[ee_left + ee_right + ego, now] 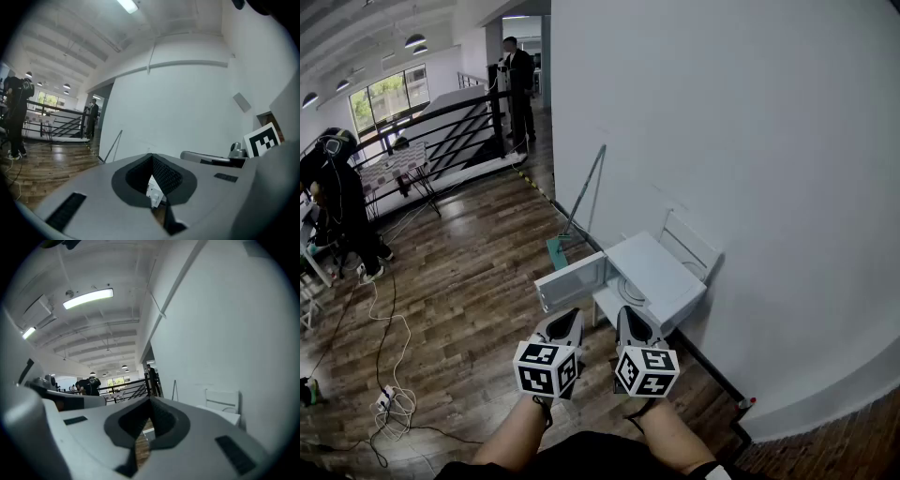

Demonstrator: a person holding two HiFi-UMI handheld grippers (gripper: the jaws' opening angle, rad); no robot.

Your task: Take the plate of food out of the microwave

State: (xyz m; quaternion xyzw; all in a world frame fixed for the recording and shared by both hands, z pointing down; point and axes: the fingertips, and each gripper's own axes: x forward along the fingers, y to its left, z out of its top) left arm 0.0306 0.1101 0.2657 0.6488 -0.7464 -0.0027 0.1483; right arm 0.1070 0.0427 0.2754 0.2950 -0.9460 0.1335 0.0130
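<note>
A white microwave (654, 274) stands on the wooden floor against the white wall, its door (570, 283) swung open to the left. Inside its opening a round pale shape (631, 292) shows; I cannot tell whether it is the plate. My left gripper (569, 319) and right gripper (627, 319) hang side by side just in front of the microwave, short of it. Both are shut with nothing between the jaws. In the left gripper view the shut tips (151, 157) leave a slit where a bit of the microwave (153, 190) shows. The right gripper (150, 402) points toward the wall.
A white frame (689, 244) leans behind the microwave, and a mop (579, 202) stands against the wall to its left. Cables (389, 394) lie on the floor at the left. A person (342, 206) stands far left, another (520, 89) at the back. A small red-capped bottle (745, 405) sits by the wall.
</note>
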